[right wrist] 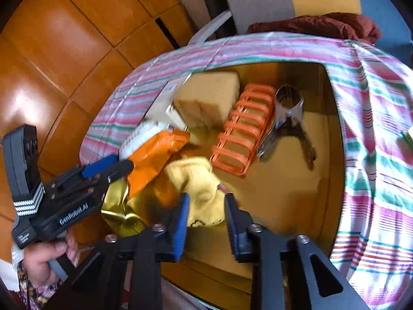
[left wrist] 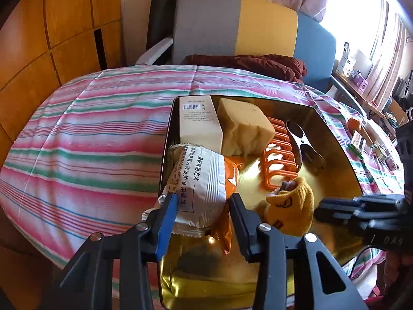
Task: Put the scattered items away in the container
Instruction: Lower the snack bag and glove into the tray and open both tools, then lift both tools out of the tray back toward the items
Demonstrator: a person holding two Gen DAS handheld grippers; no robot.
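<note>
A gold tin (left wrist: 333,155) sits on a striped cloth. It holds a white box (left wrist: 198,124), a beige sponge block (left wrist: 245,129), an orange rack (left wrist: 278,160) and metal tongs (left wrist: 302,144). My left gripper (left wrist: 202,201) is shut on a white-and-orange snack packet (left wrist: 198,180) at the tin's near left corner. In the right wrist view the left gripper (right wrist: 126,164) pinches the packet's orange end (right wrist: 152,160). My right gripper (right wrist: 206,201) is shut on a yellow sock (right wrist: 198,180) inside the tin (right wrist: 296,193). From the left wrist view the right gripper (left wrist: 320,208) meets the sock (left wrist: 291,204) from the right.
The striped cloth (left wrist: 90,129) covers the table around the tin. A few small items (left wrist: 358,142) lie on the cloth to the right. A grey, yellow and blue chair (left wrist: 232,25) with a dark red cloth (left wrist: 258,64) stands behind. A hand (right wrist: 46,258) holds the left gripper.
</note>
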